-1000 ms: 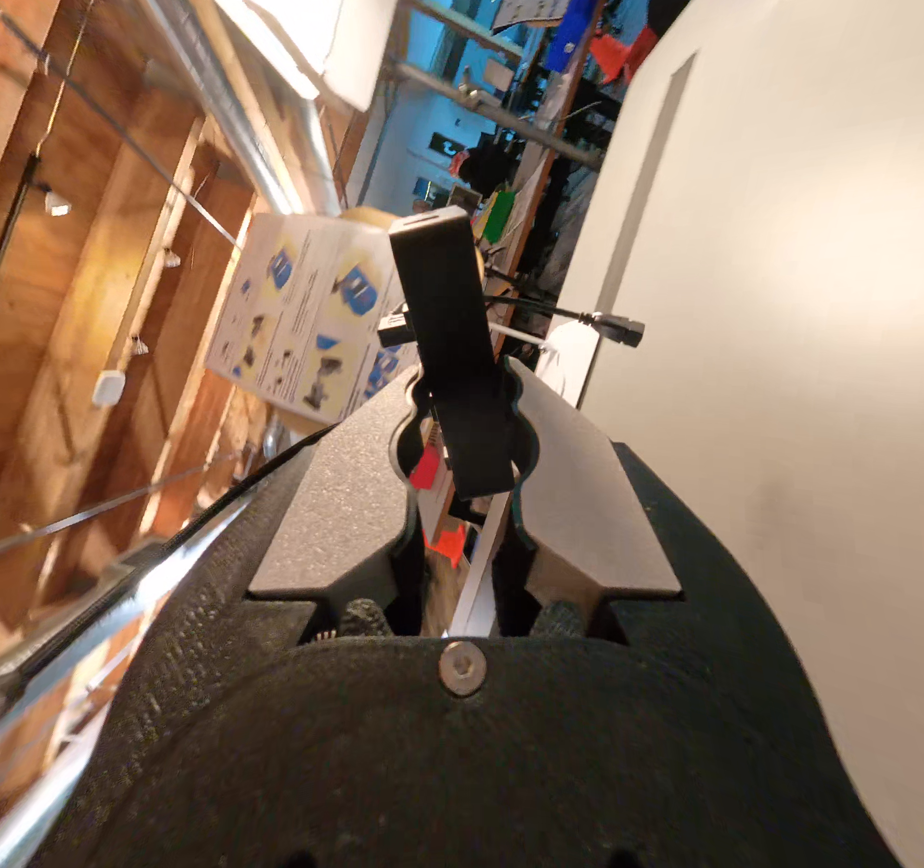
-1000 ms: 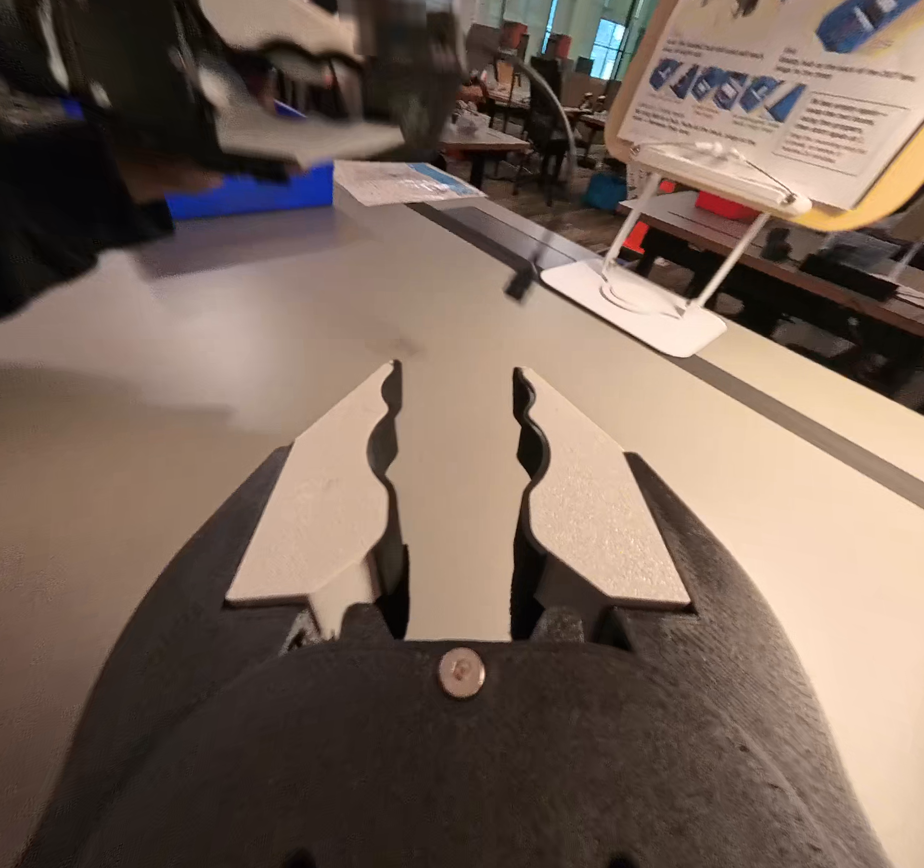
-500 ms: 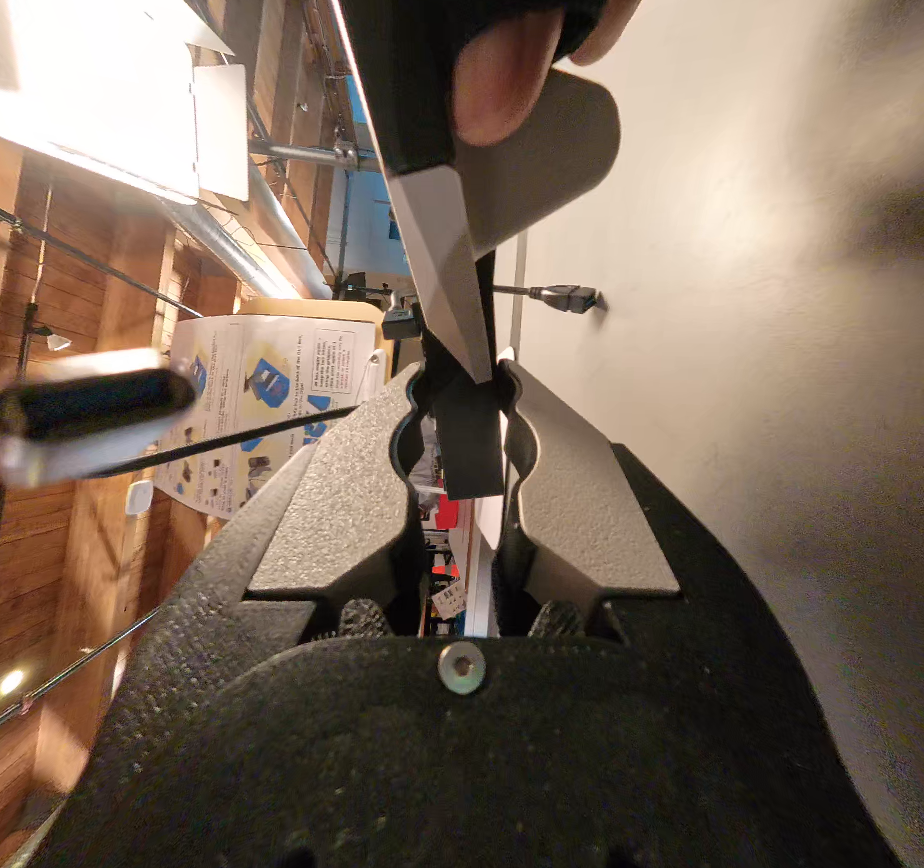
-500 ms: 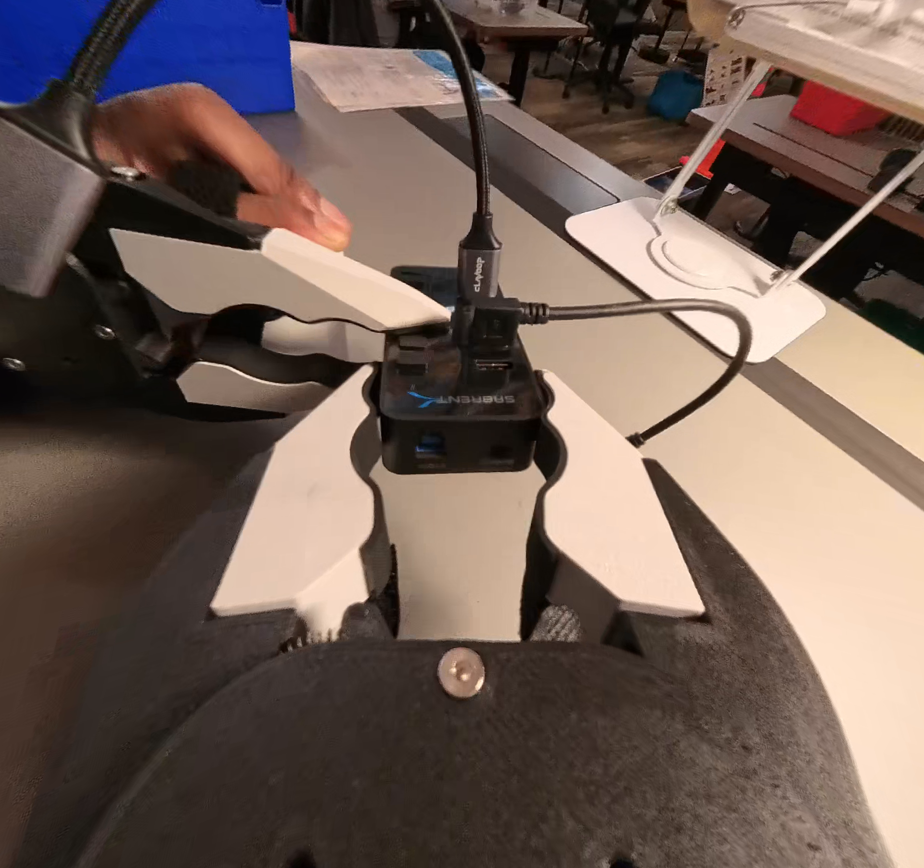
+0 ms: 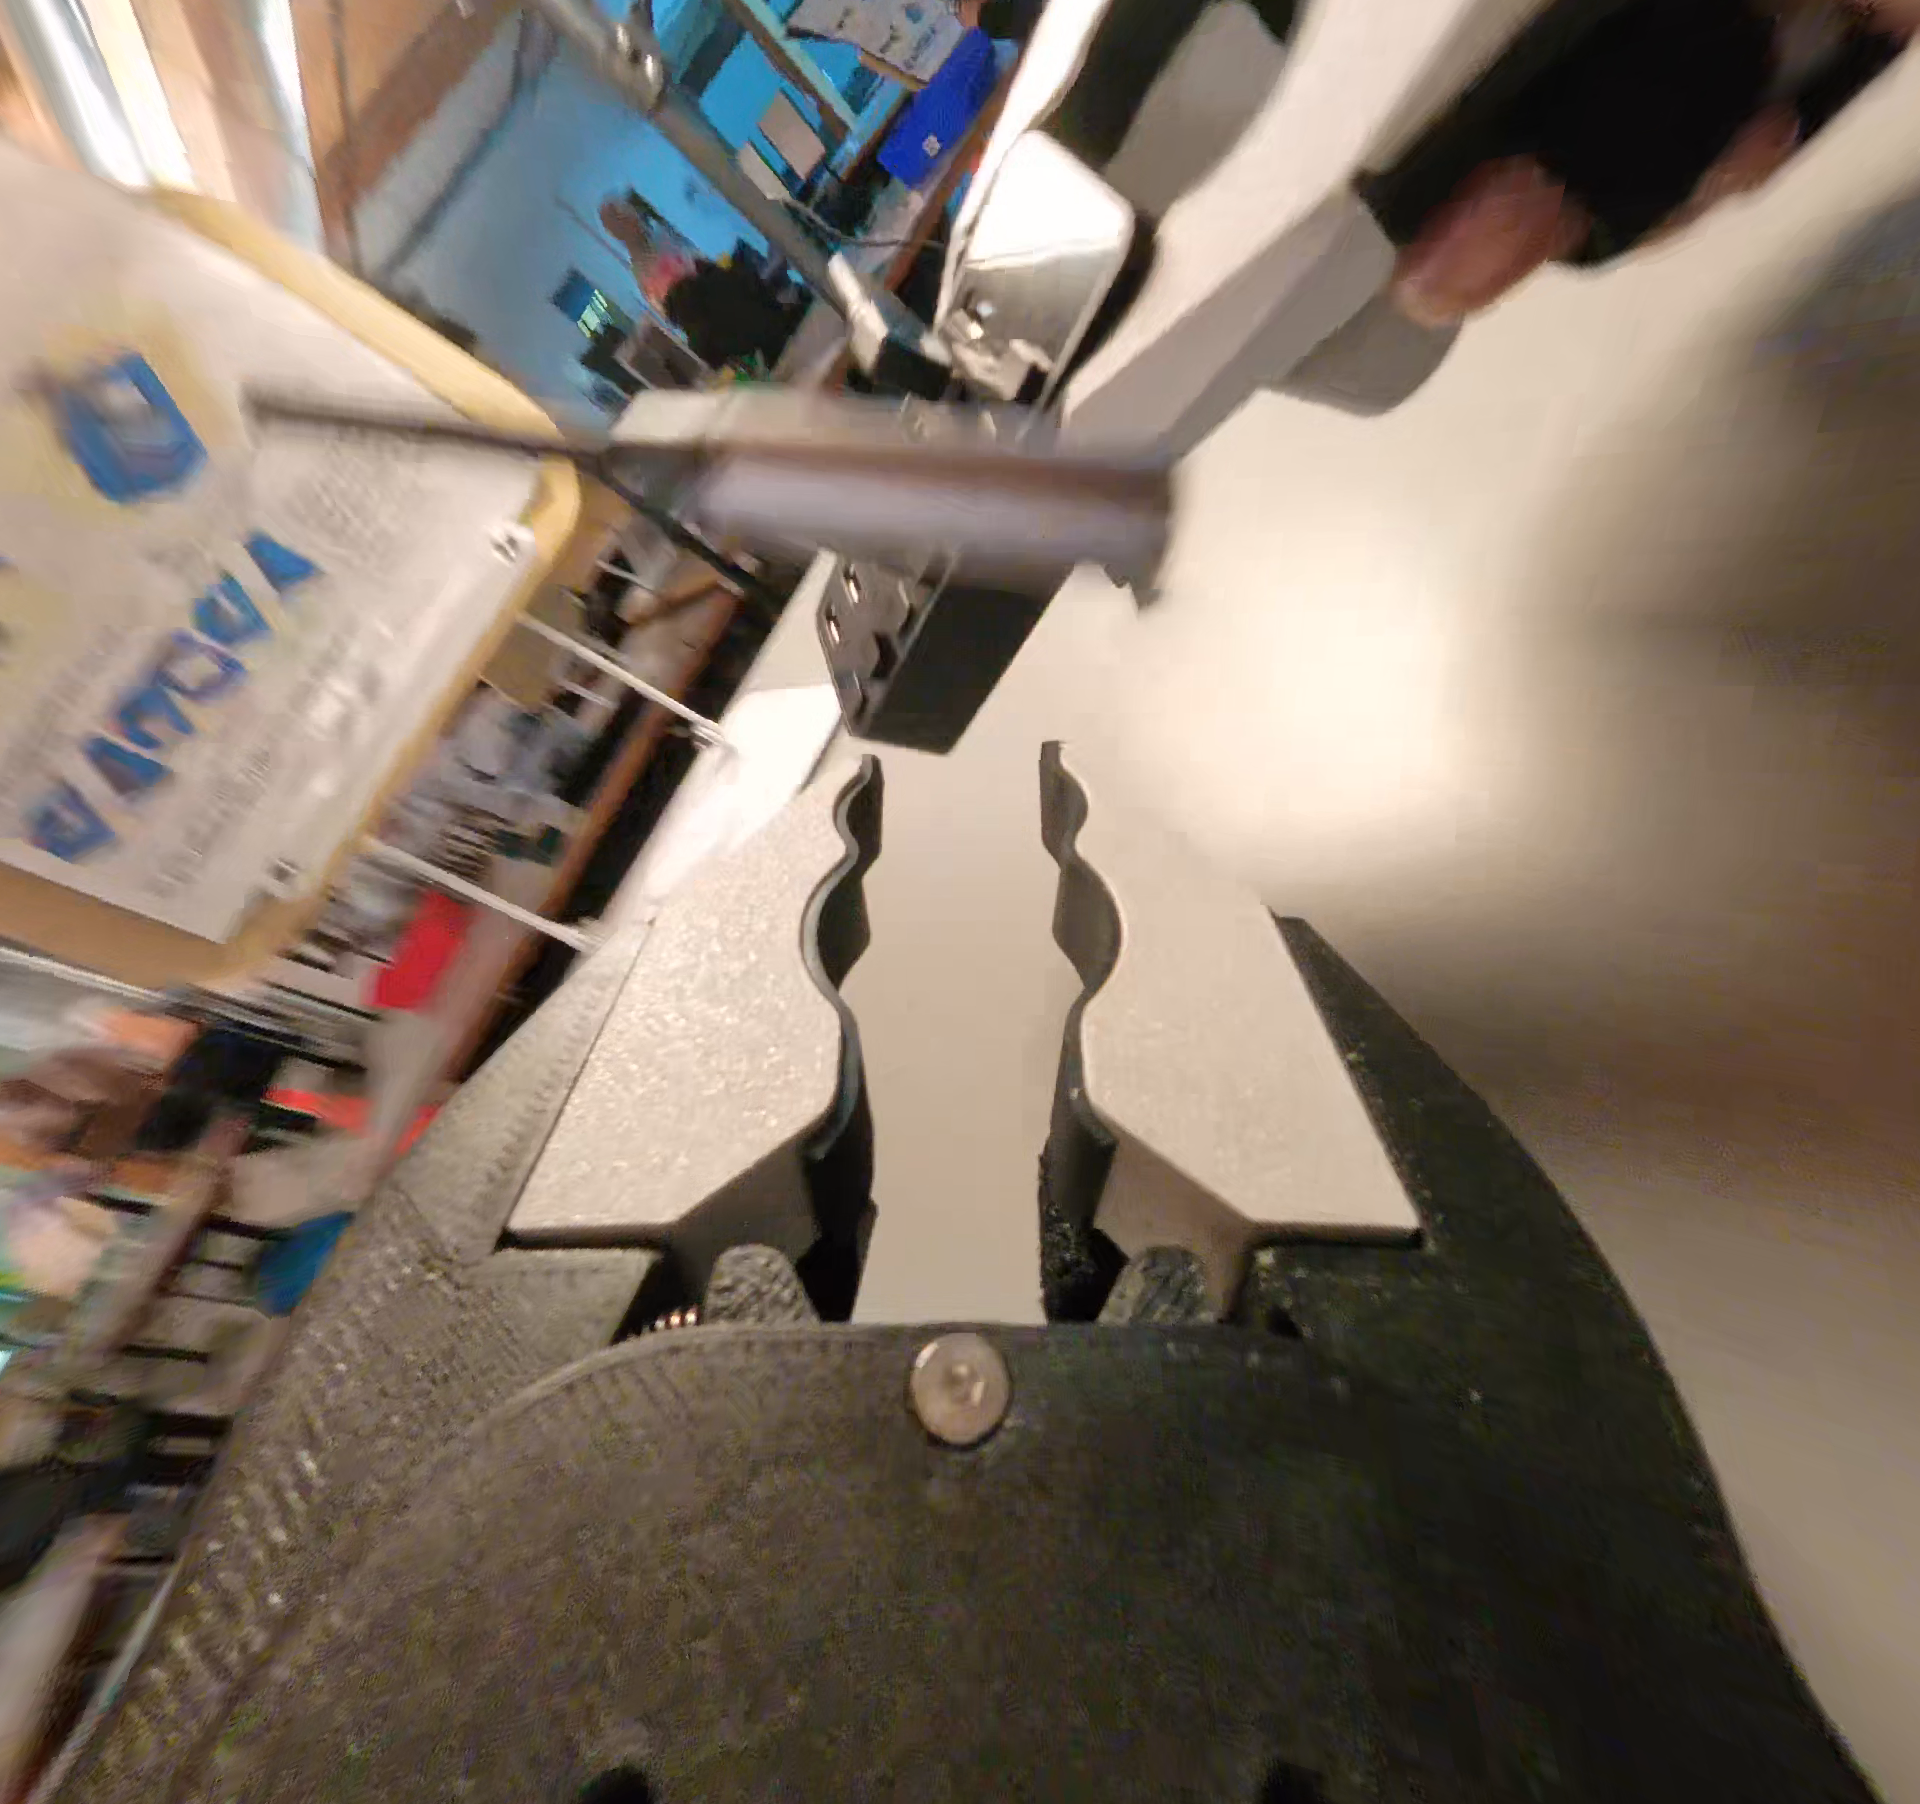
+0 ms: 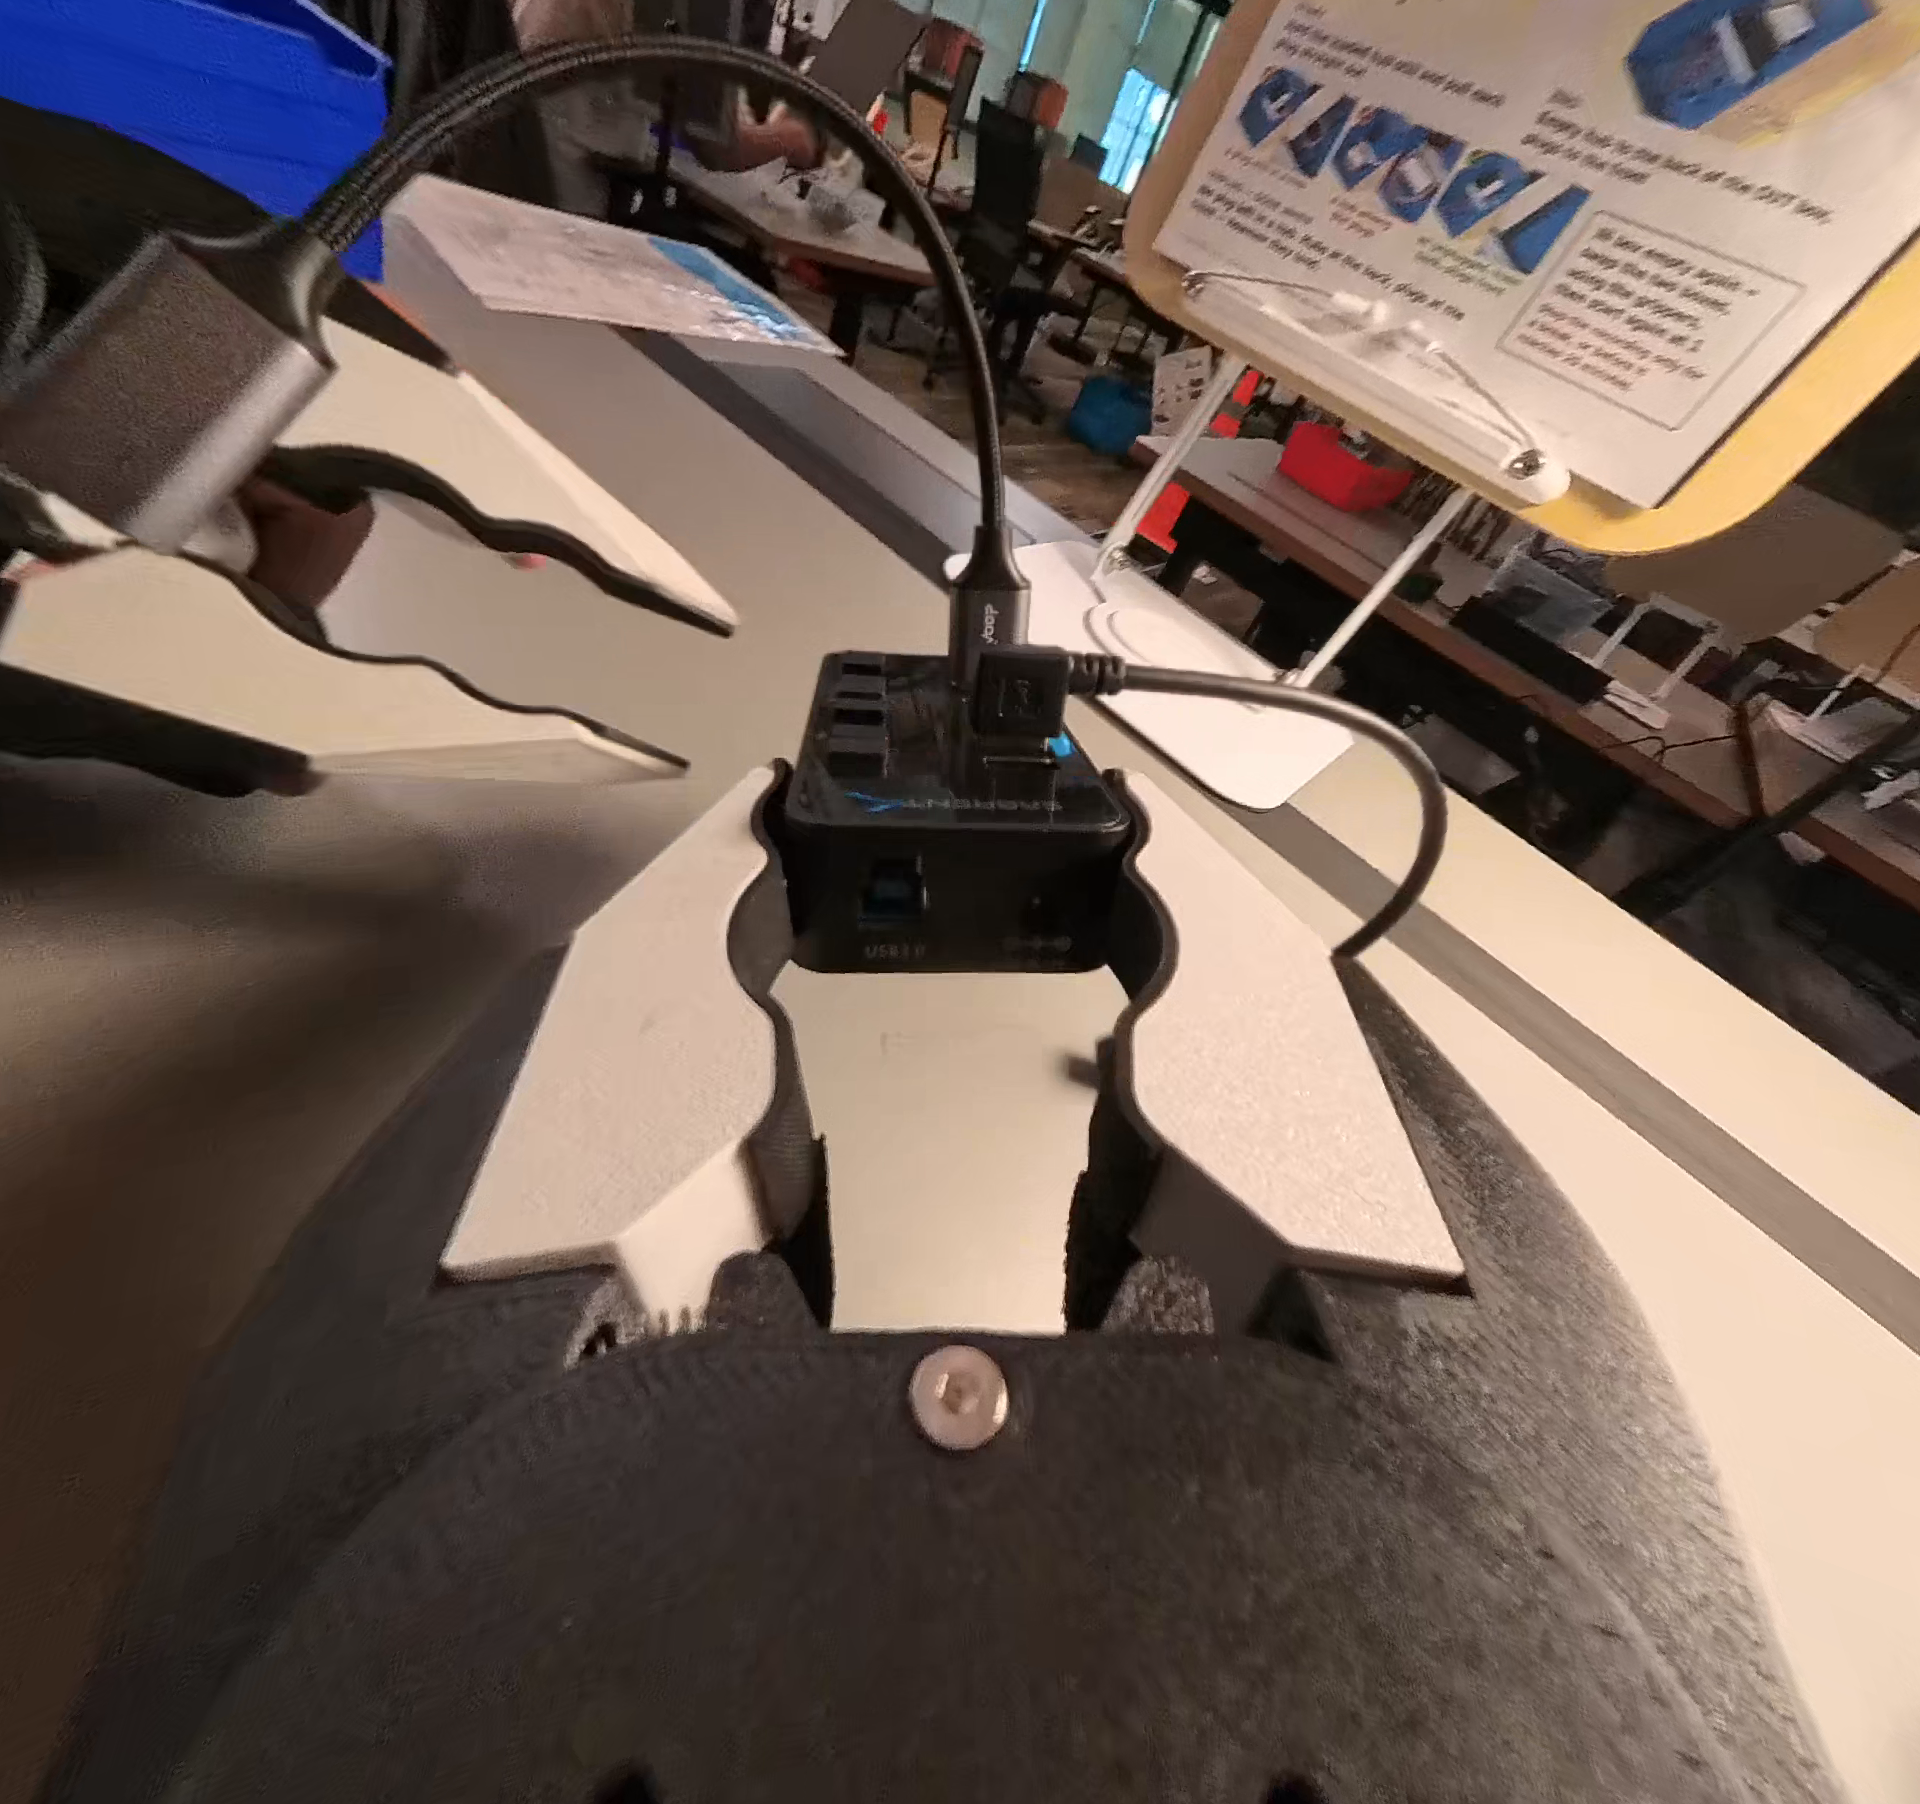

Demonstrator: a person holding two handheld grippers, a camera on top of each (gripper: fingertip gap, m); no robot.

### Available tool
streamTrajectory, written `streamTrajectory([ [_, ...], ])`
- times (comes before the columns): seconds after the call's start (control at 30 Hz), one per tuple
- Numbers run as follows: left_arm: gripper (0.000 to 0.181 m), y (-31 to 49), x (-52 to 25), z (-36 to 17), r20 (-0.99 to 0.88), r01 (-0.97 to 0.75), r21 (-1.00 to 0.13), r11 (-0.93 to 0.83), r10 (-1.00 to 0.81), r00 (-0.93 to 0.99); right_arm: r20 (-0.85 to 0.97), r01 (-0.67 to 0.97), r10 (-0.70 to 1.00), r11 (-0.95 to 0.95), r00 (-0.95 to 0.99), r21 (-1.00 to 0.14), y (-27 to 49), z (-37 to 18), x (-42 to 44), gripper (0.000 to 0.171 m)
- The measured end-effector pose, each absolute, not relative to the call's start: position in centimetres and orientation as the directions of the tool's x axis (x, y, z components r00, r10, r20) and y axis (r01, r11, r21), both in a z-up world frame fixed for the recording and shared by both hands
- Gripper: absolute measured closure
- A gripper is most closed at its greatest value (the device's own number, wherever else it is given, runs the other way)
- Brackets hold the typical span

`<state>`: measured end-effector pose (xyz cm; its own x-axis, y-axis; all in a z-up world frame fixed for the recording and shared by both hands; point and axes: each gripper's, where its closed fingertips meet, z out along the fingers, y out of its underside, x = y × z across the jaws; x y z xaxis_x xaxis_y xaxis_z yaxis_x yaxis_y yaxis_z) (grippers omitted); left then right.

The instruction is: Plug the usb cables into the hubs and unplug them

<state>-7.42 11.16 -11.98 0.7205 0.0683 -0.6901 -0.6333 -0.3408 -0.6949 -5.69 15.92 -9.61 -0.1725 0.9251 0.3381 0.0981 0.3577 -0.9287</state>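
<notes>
A black USB hub (image 6: 951, 861) lies on the pale table (image 6: 312, 1027), and my right gripper (image 6: 948, 786) is shut on its near end. A braided cable (image 6: 987, 466) is plugged into the hub's top and arcs left to a grey metal hub (image 6: 156, 414) beside my left gripper (image 6: 665, 684). A black angled plug (image 6: 1023, 689) with its cable also sits in the hub. In the left wrist view my left gripper (image 5: 956, 762) is open and empty, just short of the black hub (image 5: 925, 658). The grey hub (image 5: 883, 497) is blurred above it.
An instruction board (image 6: 1507, 196) stands on a white base (image 6: 1195, 684) at the back right, and shows at the left in the left wrist view (image 5: 208, 611). A blue bin (image 6: 156, 61) and a paper sheet (image 6: 623, 284) lie at the back left. A grey seam (image 6: 1558, 1058) crosses the table.
My left gripper has let go of the black hub, opened and drawn back. My right gripper has come in from empty table and now grips the hub's near end.
</notes>
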Motion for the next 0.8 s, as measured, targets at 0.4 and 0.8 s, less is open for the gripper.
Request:
streamTrajectory([
  [0.4,0.12,12.0,-5.7,-8.5,0.84,0.875,-0.483,-0.025,-0.295,0.455,0.373,-0.089,0.915,0.363,-0.153,-0.927,13.9,-7.2,-4.7,0.112],
  [0.8,0.148,11.0,-4.7,-6.8,0.806,0.91,-0.405,0.09,-0.435,0.402,0.512,-0.18,0.84,0.483,-0.18,-0.857,10.0,-7.9,-4.2,0.112],
])
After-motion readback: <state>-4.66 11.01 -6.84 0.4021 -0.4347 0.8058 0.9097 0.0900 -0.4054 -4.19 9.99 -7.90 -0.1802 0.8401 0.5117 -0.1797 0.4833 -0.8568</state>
